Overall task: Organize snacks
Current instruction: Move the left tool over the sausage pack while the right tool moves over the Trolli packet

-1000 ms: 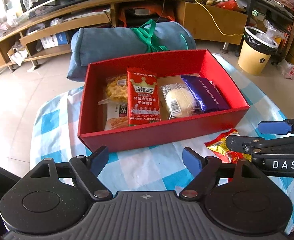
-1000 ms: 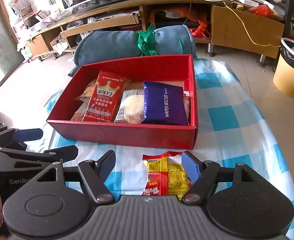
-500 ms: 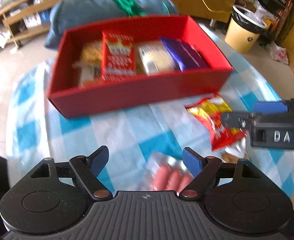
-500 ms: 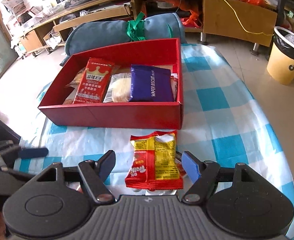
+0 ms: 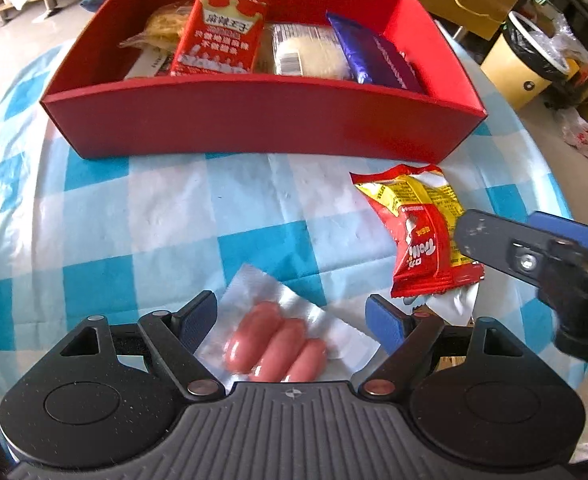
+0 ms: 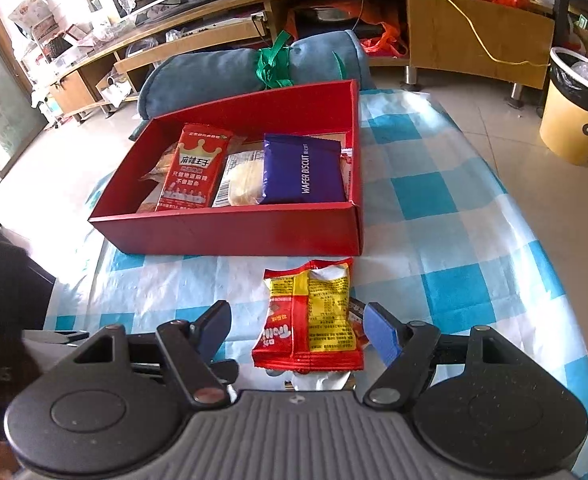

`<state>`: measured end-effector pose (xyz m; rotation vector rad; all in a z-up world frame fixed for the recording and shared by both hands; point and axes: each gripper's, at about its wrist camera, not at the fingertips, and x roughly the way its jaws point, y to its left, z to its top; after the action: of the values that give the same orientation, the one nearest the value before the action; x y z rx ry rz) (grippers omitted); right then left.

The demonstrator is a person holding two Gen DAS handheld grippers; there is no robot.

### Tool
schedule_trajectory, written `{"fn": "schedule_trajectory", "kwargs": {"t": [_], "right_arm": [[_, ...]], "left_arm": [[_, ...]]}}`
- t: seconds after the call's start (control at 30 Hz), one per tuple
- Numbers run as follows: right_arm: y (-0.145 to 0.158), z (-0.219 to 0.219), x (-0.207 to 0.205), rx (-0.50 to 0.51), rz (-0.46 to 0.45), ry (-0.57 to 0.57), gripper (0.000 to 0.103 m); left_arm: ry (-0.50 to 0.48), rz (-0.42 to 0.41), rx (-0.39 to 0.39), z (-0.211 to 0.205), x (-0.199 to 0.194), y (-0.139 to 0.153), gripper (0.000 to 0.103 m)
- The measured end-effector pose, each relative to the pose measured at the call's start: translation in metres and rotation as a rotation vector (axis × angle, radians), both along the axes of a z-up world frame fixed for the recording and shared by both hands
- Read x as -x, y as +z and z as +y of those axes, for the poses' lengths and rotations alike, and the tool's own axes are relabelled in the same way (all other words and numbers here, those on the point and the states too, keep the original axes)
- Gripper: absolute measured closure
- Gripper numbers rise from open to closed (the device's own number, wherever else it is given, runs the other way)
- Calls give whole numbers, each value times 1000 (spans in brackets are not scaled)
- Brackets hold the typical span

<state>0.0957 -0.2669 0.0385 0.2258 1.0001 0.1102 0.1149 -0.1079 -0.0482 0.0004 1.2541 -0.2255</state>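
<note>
Spread left gripper (image 5: 291, 314) straddles sausage pack (image 5: 277, 344) at 6 o'clock; slick film may slip; right gripper (image 6: 298, 326) likewise spread.

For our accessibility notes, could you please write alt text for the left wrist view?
The open left hand-held gripper straddles a clear sausage pack on a blue-checked tablecloth. A red-and-yellow snack bag lies right of it, a red box of snacks behind.
</note>
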Motion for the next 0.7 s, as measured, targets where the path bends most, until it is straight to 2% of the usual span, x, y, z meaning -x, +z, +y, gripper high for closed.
{"fn": "schedule_trajectory", "kwargs": {"t": [0.13,0.2,0.3,0.43,0.5,0.7], "right_arm": [[1,-5,3,-17,-2,-8,35],[4,-6,3,-28,-8,-7,35],[8,-3,4,-37,-21,2,35],[11,4,5,-42,-26,25,34],[12,8,6,-44,-27,35,34],[16,13,8,-63,-34,55,34]], "left_arm": [[-19,-6,-66,-5,8,-7,16],[-32,-2,-75,-2,15,-7,16],[-53,6,-101,12,24,-8,11],[-46,33,-132,38,37,-11,11],[4,43,-121,57,41,-10,11],[150,85,-8,107,56,-1,11]]}}
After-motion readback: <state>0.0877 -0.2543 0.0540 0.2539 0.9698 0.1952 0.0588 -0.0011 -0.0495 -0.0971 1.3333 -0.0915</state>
